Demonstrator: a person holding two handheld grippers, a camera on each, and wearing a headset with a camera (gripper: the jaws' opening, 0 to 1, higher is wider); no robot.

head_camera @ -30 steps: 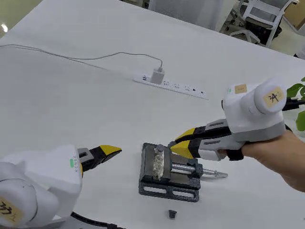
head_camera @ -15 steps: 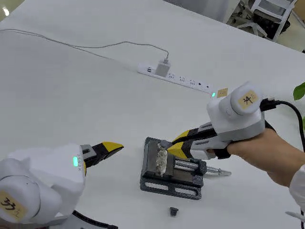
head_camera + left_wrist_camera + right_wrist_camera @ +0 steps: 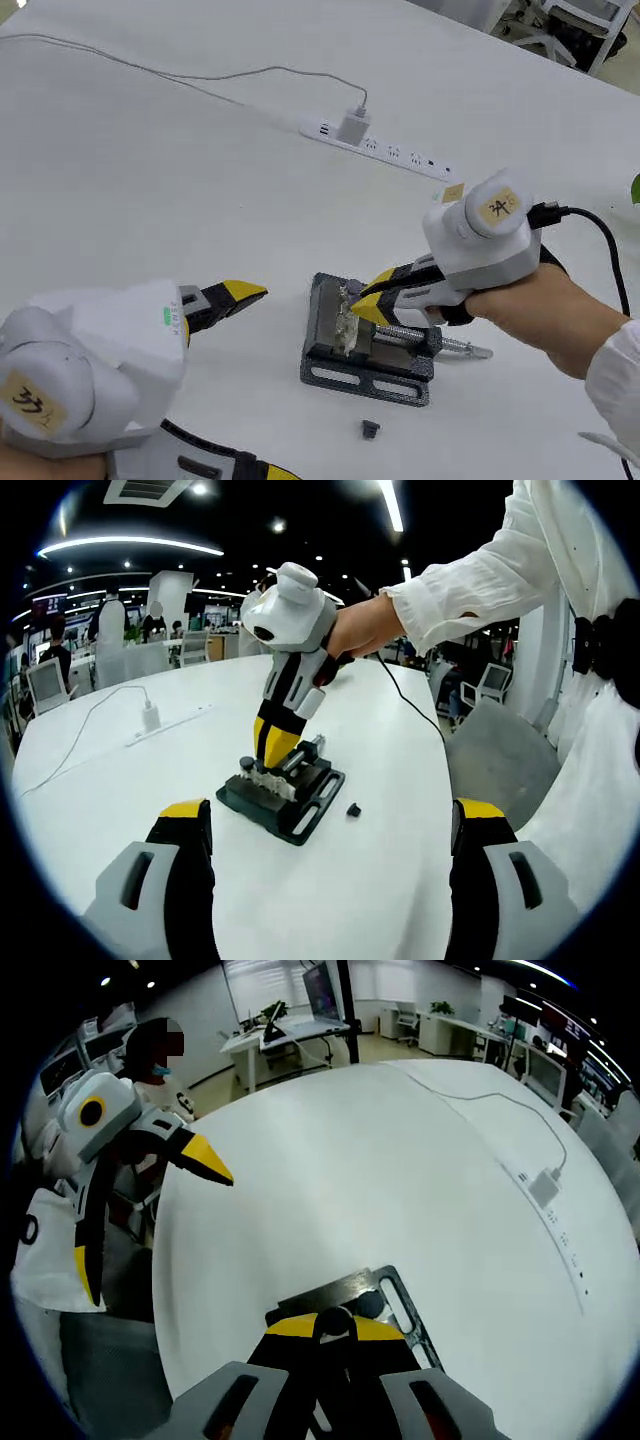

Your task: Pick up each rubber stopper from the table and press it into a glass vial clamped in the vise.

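In the head view the vise (image 3: 366,372) sat on the white bench (image 3: 150,180) with a row of clear glass vials (image 3: 345,322) clamped between its jaws. The right gripper (image 3: 368,296), held in a hand (image 3: 540,310) at 3 o'clock of the vise, had its yellow tips right over the vials. Its jaws were drawn close together, and in the right gripper view they pinched a dark rubber stopper (image 3: 335,1322) just above the vise. A loose stopper (image 3: 370,429) lay on the bench at 6 o'clock of the vise, near it but apart. The left gripper (image 3: 331,808) hung at 9 o'clock of the vise, well apart from it, with its jaws spread wide and nothing between them. A power strip (image 3: 385,150) with a white charger (image 3: 353,127) plugged in lay at 12 o'clock, far from the vise.
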